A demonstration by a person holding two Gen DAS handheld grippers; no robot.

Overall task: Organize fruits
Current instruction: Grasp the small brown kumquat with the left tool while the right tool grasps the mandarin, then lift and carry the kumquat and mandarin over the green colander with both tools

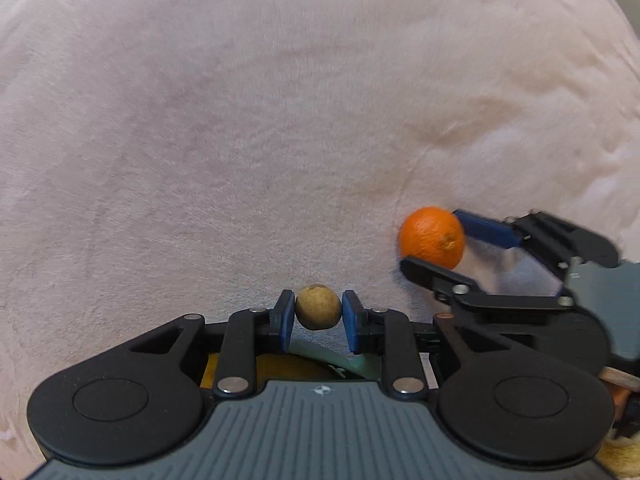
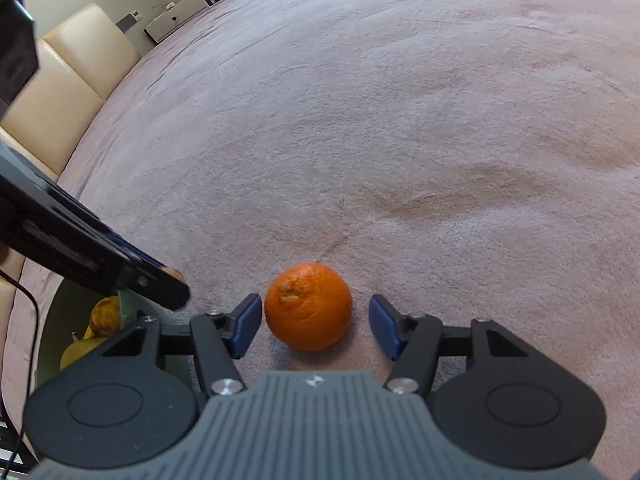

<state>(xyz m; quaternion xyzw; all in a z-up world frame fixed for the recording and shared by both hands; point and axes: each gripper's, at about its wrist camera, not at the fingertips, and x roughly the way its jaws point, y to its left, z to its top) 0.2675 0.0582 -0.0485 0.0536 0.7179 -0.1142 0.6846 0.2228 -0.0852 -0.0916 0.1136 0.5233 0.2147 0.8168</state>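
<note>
A small round tan fruit (image 1: 318, 307) is pinched between the blue pads of my left gripper (image 1: 318, 310), which is shut on it and held above the pink blanket. An orange (image 2: 308, 306) rests on the blanket between the fingers of my right gripper (image 2: 316, 314). That gripper is open: its left pad is close to the peel and the right pad stands clear. The left wrist view also shows the orange (image 1: 432, 236), with the right gripper (image 1: 431, 240) straddling it from the right. In the right wrist view the left gripper's dark fingers (image 2: 160, 284) hang at the left.
The pink plush blanket (image 1: 280, 120) covers the whole surface. A pale green dish (image 2: 52, 312) holding yellowish fruit (image 2: 104, 316) sits at the lower left, under the left gripper. Cream cushions (image 2: 80, 60) and a white box (image 2: 184, 8) lie beyond the blanket's far left edge.
</note>
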